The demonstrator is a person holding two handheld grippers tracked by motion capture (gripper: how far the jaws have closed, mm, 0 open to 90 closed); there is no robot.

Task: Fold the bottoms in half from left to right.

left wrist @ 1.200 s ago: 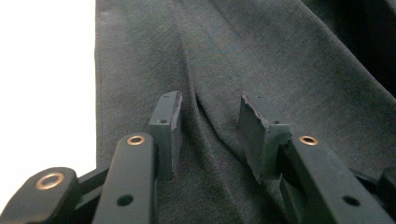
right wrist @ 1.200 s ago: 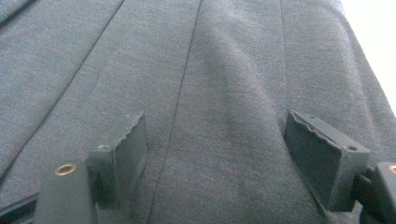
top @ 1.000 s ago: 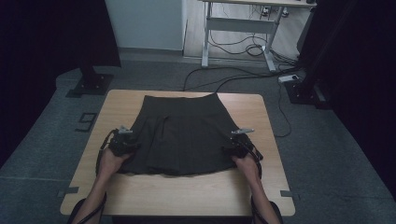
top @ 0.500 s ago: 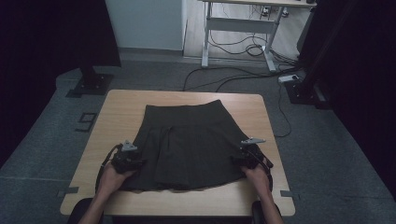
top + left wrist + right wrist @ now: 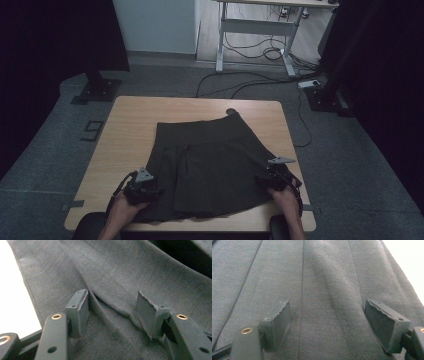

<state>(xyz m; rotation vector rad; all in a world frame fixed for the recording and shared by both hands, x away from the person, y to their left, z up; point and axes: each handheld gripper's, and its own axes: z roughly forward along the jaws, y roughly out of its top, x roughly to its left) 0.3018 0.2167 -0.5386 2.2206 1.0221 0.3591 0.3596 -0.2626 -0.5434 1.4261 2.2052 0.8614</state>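
A dark grey pleated skirt (image 5: pixel 210 160) lies flat on the wooden table (image 5: pixel 135 120), waistband away from me and hem at the near edge. My left gripper (image 5: pixel 144 189) rests on the skirt's near left corner. In the left gripper view its jaws (image 5: pixel 112 297) stand apart over a soft ridge of cloth (image 5: pixel 120 270); they have just been opening and the pads (image 5: pixel 83 306) do not press on it. My right gripper (image 5: pixel 272 179) sits on the skirt's right edge. In the right gripper view its jaws (image 5: pixel 328 306) stand wide open over flat cloth (image 5: pixel 324 272).
Bare wood shows to the left of the skirt and behind it. The hem reaches the table's near edge (image 5: pixel 220 222). Beyond the table, cables (image 5: pixel 260 85) trail over the grey floor by a desk frame (image 5: pixel 255 35), and black stand bases (image 5: pixel 97 90) stand at either side.
Both hands have drawn back toward the near edge and the skirt has slid with them. The left hand has come nearer the hem corner.
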